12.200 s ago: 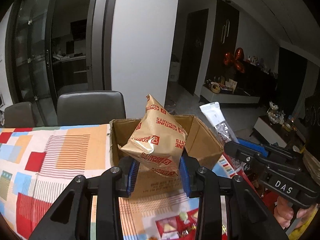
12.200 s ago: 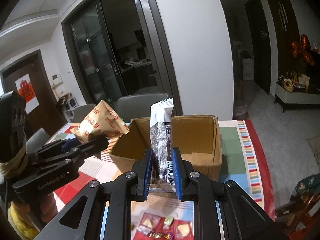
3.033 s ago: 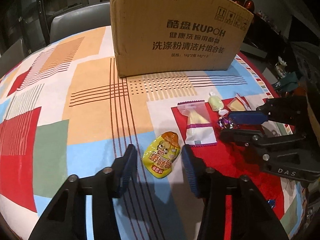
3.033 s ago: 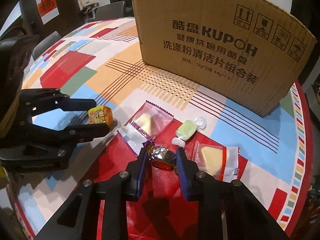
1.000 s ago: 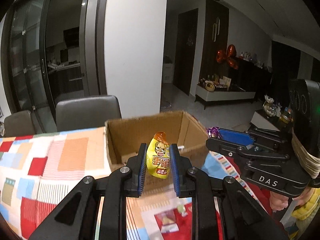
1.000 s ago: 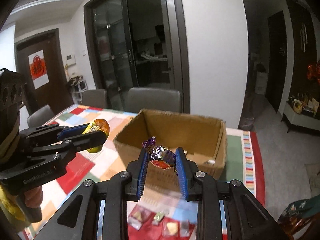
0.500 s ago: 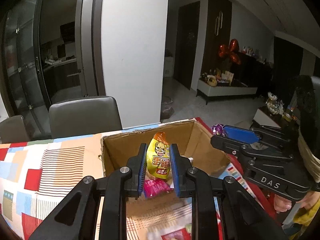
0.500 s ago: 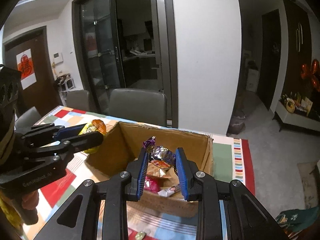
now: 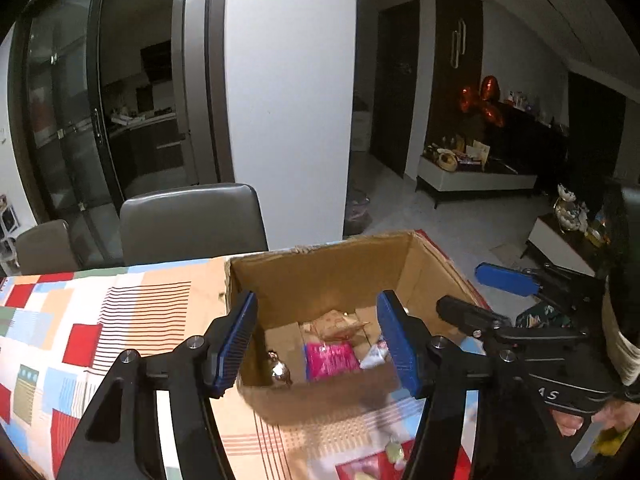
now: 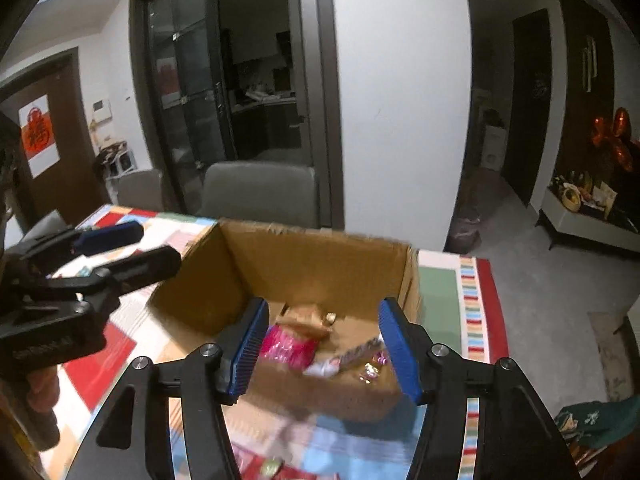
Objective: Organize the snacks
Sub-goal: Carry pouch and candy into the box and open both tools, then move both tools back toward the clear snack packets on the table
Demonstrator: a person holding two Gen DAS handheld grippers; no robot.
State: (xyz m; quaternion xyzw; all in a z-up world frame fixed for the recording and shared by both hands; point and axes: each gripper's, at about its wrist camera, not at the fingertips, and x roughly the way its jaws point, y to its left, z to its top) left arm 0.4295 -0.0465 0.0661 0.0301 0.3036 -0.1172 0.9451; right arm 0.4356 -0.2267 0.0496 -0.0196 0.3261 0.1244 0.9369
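Note:
An open cardboard box [image 9: 332, 264] [image 10: 304, 264] stands on the patterned tablecloth. Inside lie a pink packet [image 9: 330, 358] [image 10: 286, 346], a tan biscuit bag [image 9: 334, 326] [image 10: 304, 322], a foil candy [image 9: 280, 370] [image 10: 370, 368] and other wrappers. My left gripper [image 9: 318, 344] is open and empty above the box's near side; it also shows in the right wrist view [image 10: 120, 248]. My right gripper [image 10: 326, 350] is open and empty above the box, and shows in the left wrist view [image 9: 480, 292].
More small snacks [image 9: 394, 452] lie blurred on the red patch of tablecloth [image 9: 100, 312] in front of the box. Grey chairs [image 9: 192, 220] stand behind the table. A white wall and dark glass doors are beyond.
Both grippers have opened. The yellow pouch has left the left jaws and the purple foil candy has left the right jaws; the candy now lies in the box.

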